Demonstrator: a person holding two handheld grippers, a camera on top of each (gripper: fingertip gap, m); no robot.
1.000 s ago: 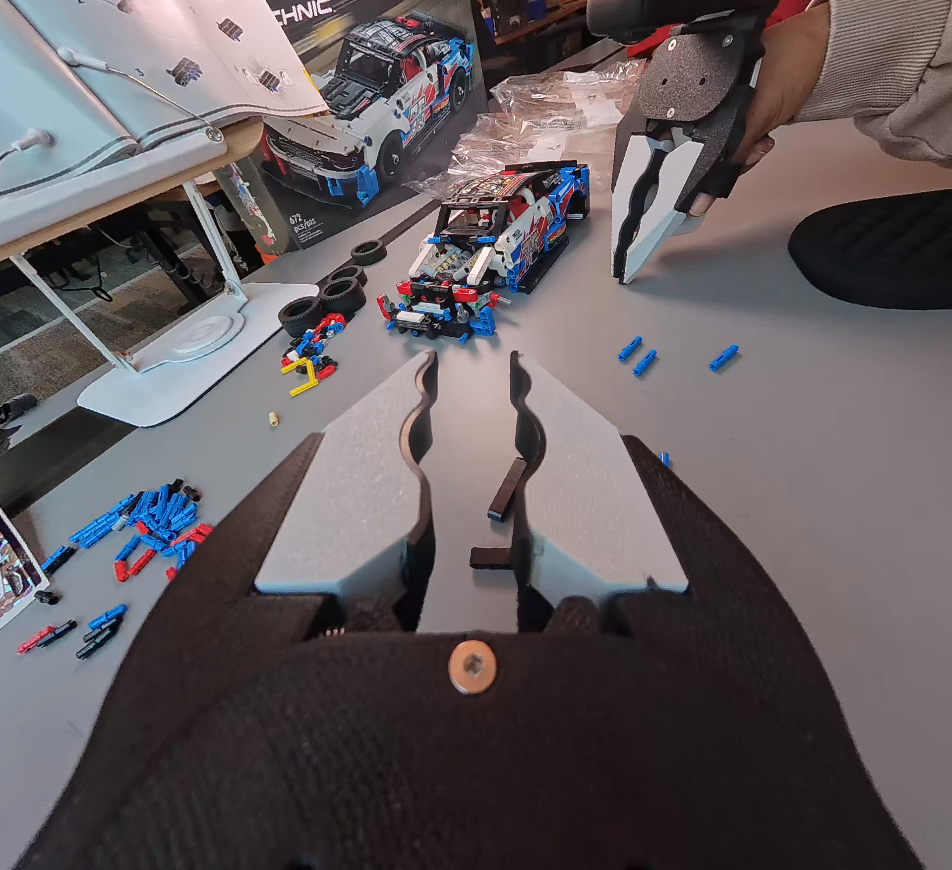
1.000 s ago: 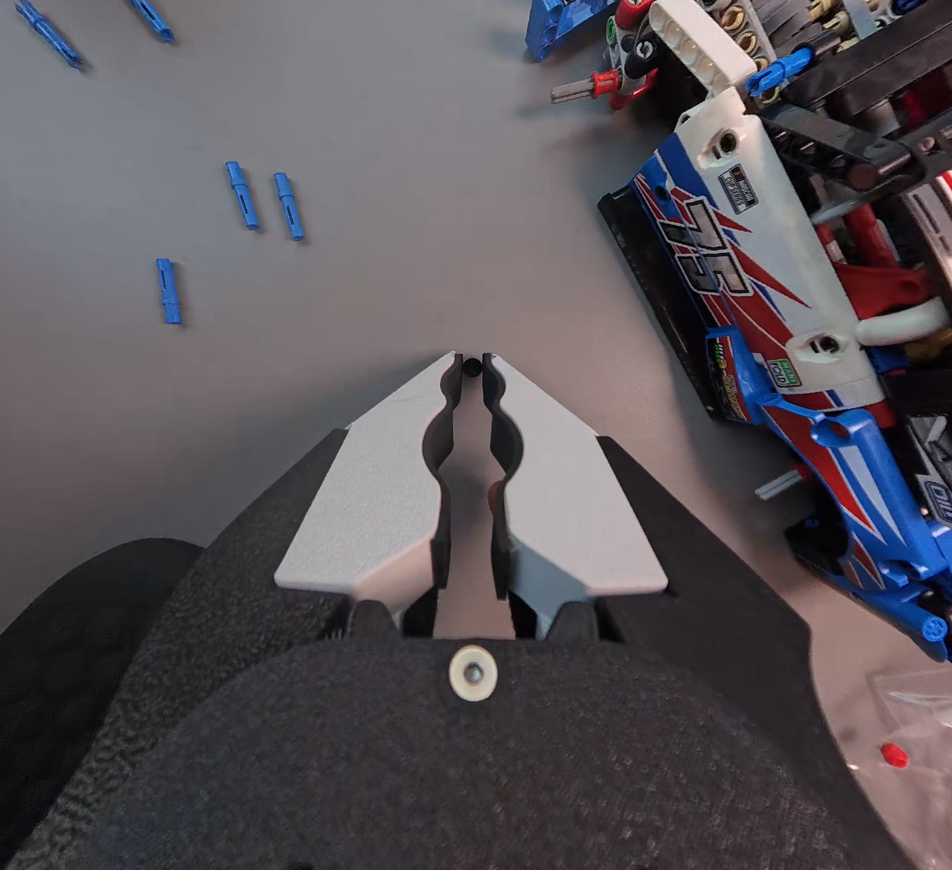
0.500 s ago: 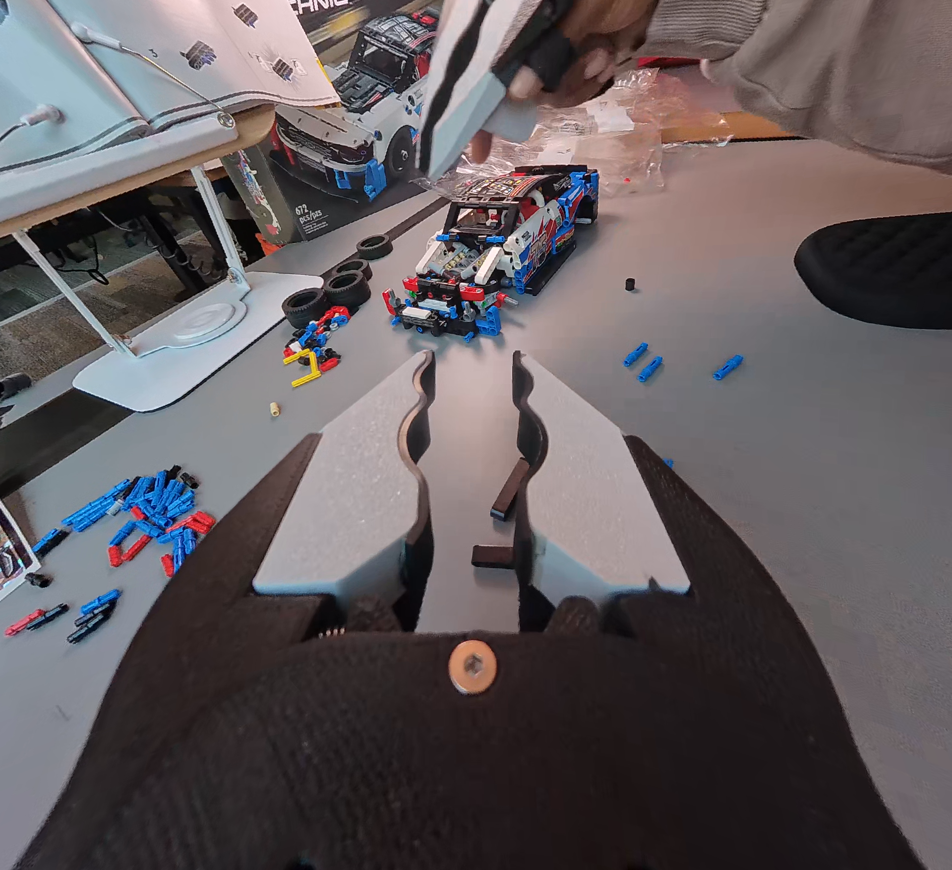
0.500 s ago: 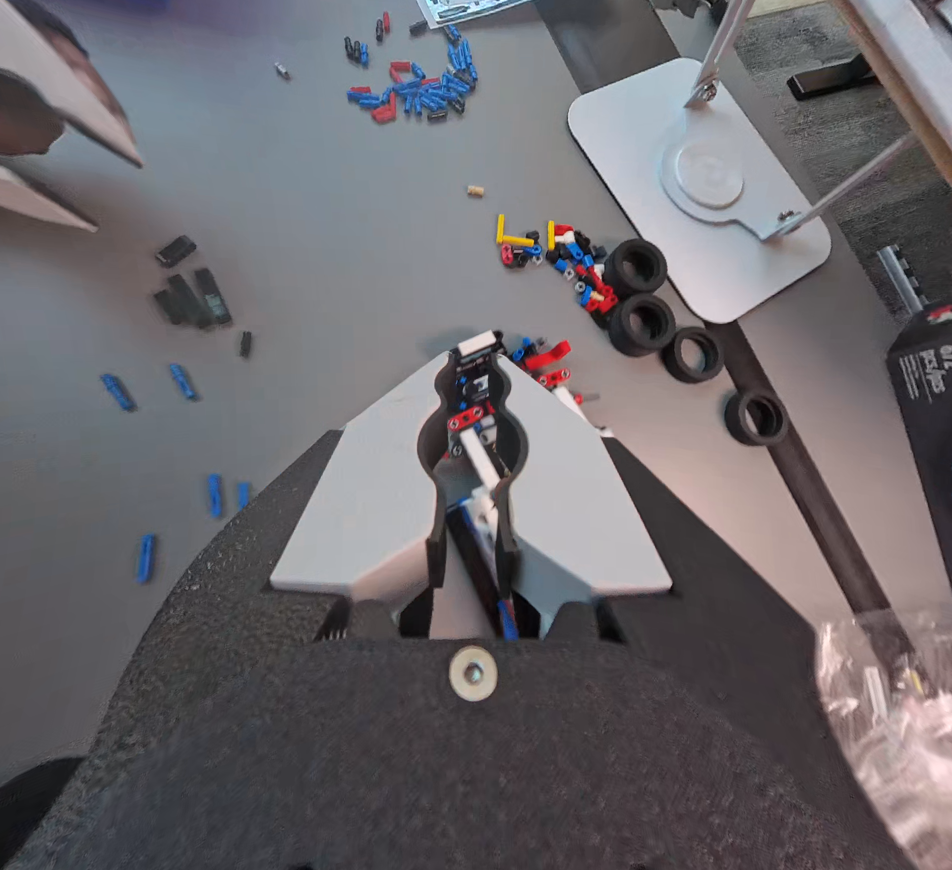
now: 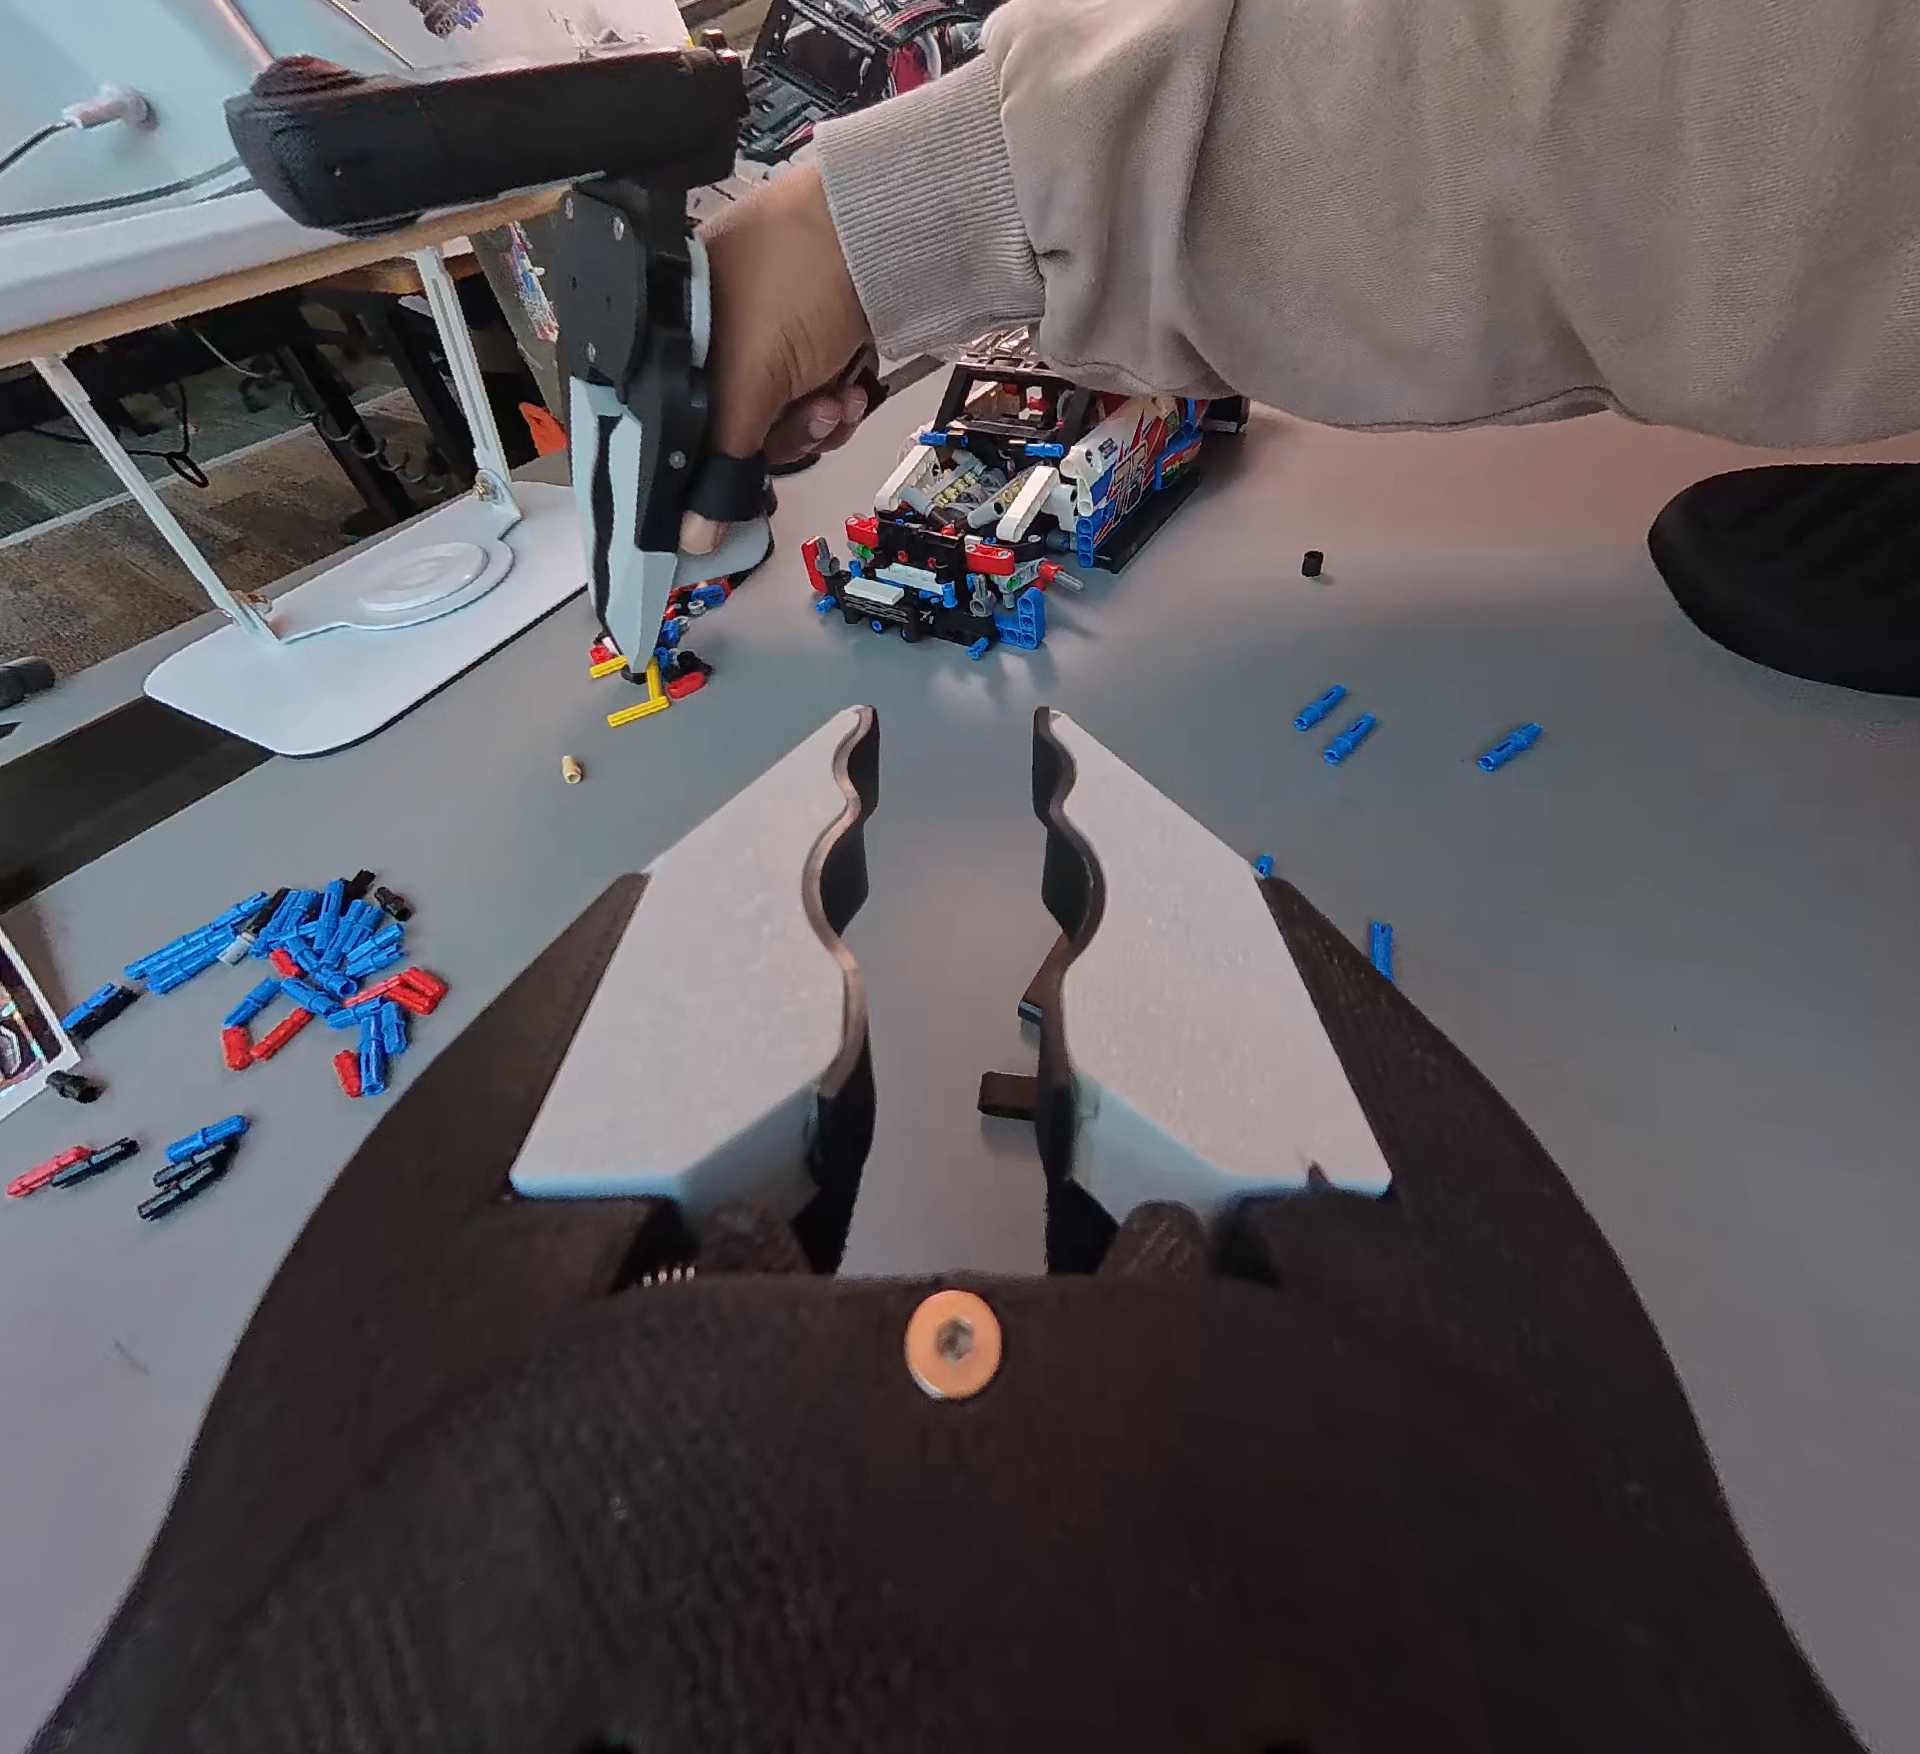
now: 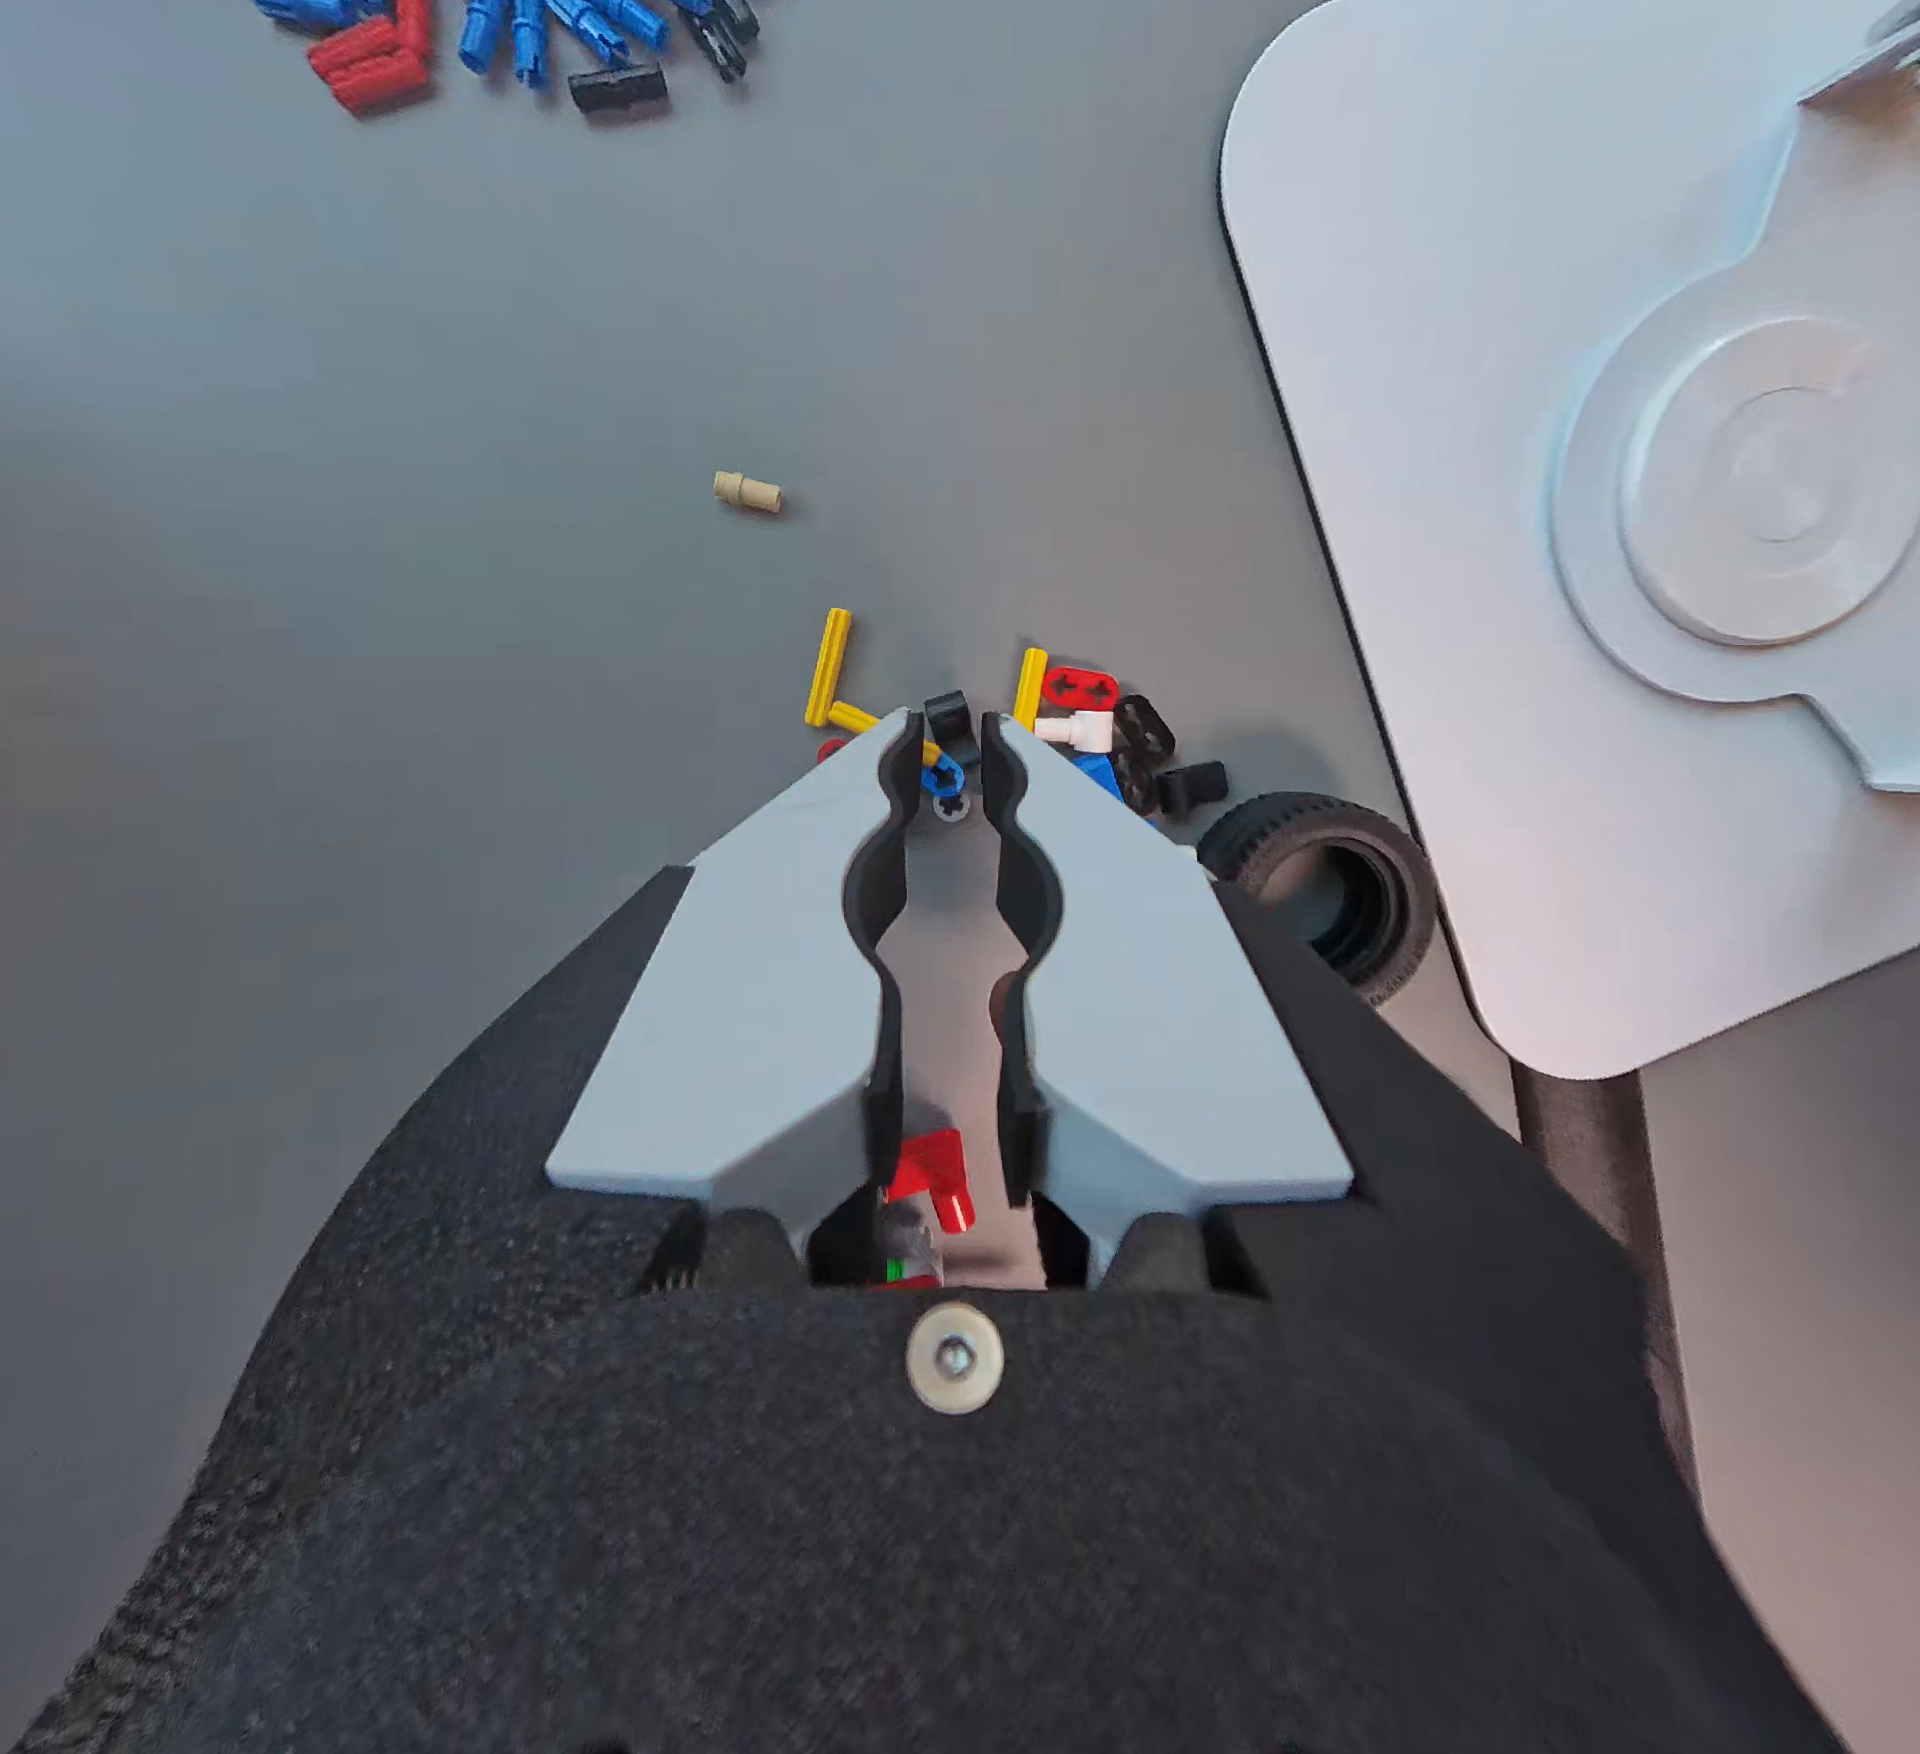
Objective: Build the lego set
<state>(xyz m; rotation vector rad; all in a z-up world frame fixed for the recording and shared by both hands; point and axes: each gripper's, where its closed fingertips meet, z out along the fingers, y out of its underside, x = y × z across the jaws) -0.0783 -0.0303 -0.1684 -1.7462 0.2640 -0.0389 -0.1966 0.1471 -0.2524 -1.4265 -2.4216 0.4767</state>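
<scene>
We see the half-built lego car (image 5: 1023, 515) on the grey desk (image 5: 1558, 925). Left of it, our right hand-held gripper (image 6: 951, 733) dips into small loose pieces (image 6: 1091, 728), fingers slightly apart around a black piece (image 6: 948, 717). Our left hand-held gripper (image 5: 954, 736) hovers parted, empty.

Even, soft indoor light falls from above, brightening the grey table (image 5: 1558, 977) with faint, short shadows. Wide-angle distortion bends the edges. The near gripper bodies look slightly blurred; a pinkish sheen tints the white stand base (image 6: 1507, 250).
</scene>
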